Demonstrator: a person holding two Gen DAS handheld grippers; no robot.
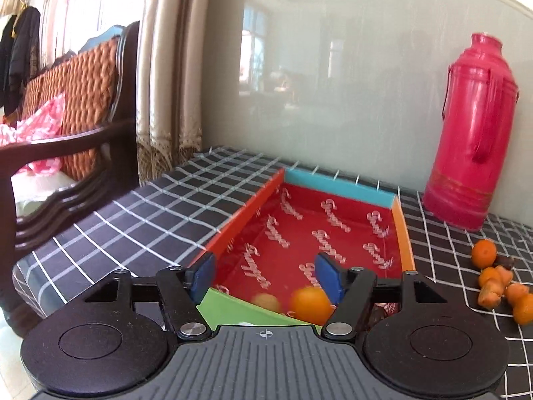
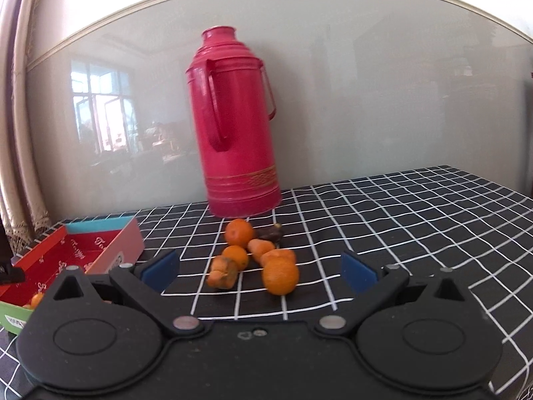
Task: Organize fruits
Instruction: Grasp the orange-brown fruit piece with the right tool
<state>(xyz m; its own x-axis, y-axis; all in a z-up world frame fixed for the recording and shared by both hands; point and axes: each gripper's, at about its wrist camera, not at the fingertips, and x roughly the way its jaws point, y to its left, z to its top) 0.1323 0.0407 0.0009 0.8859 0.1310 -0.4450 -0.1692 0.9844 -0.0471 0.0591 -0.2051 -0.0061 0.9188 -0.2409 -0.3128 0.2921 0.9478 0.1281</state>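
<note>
In the left wrist view a shallow box (image 1: 404, 233) with a red printed floor and coloured rims lies just ahead on the checked cloth. An orange (image 1: 309, 303) rests in its near corner, blurred, beside a pale yellowish blur I cannot make out. My left gripper (image 1: 265, 276) stands open above it; only the right pad is near the fruit. In the right wrist view a heap of oranges (image 2: 280, 276), carrot-like orange pieces (image 2: 224, 272) and a dark brown fruit (image 2: 271, 232) lies on the cloth. My right gripper (image 2: 260, 270) is open, its fingers spread in front of the heap, touching nothing.
A tall pink-red thermos (image 2: 236, 126) stands behind the heap against the glossy wall. The box (image 2: 100, 250) sits left of the heap. A dark wooden chair (image 1: 66, 140) with an orange cushion stands off the table's left edge, with curtains behind it.
</note>
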